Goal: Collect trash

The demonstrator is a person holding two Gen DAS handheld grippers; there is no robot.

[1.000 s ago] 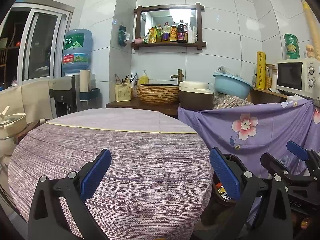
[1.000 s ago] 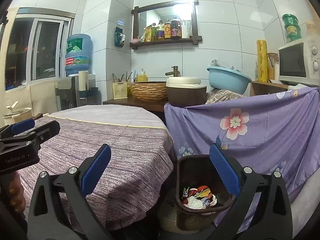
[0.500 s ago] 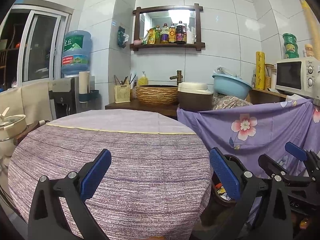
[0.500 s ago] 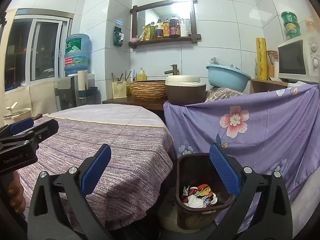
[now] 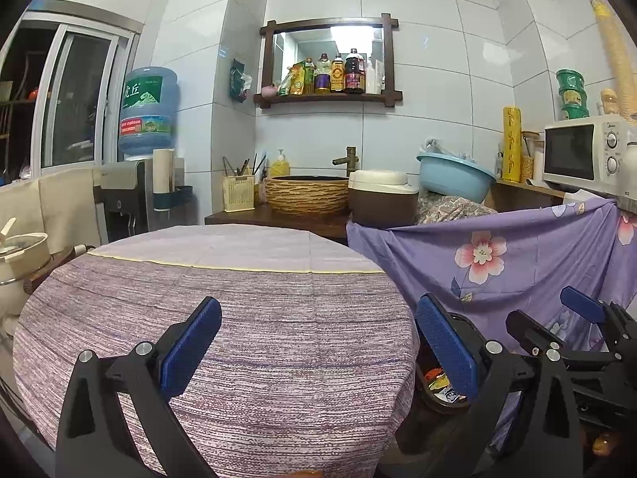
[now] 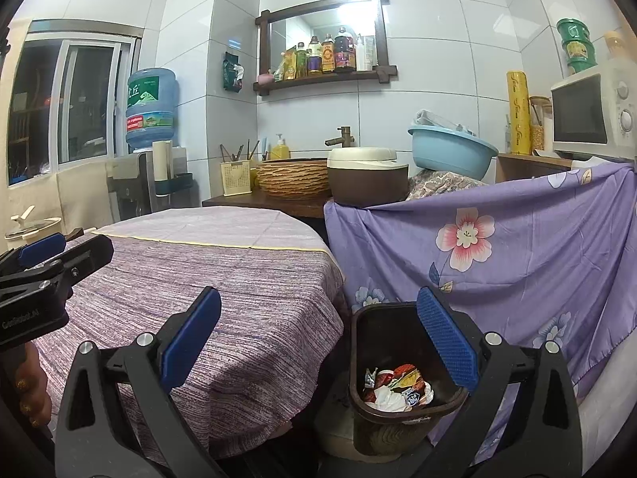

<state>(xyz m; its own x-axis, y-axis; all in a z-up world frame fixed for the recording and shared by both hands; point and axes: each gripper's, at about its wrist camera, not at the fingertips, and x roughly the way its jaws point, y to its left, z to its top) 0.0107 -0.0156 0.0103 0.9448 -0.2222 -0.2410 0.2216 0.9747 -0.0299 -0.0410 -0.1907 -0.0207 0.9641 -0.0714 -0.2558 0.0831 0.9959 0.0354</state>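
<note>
Your right claw gapes wide, empty; below its right finger, a dark plastic bin of crumpled wrappers; your left claw equally wide over the woven-clothed table.

Woven matt cloth on table; glossy wall tiles; plastic bin w/ crinkly wrappers; wood shelf.

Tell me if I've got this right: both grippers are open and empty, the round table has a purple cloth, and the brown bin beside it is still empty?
Not quite. The brown bin is not empty: the right wrist view shows crumpled wrappers lying at its bottom. The rest holds: the left gripper and right gripper are open and empty, and the purple cloth covers the round table.
</note>
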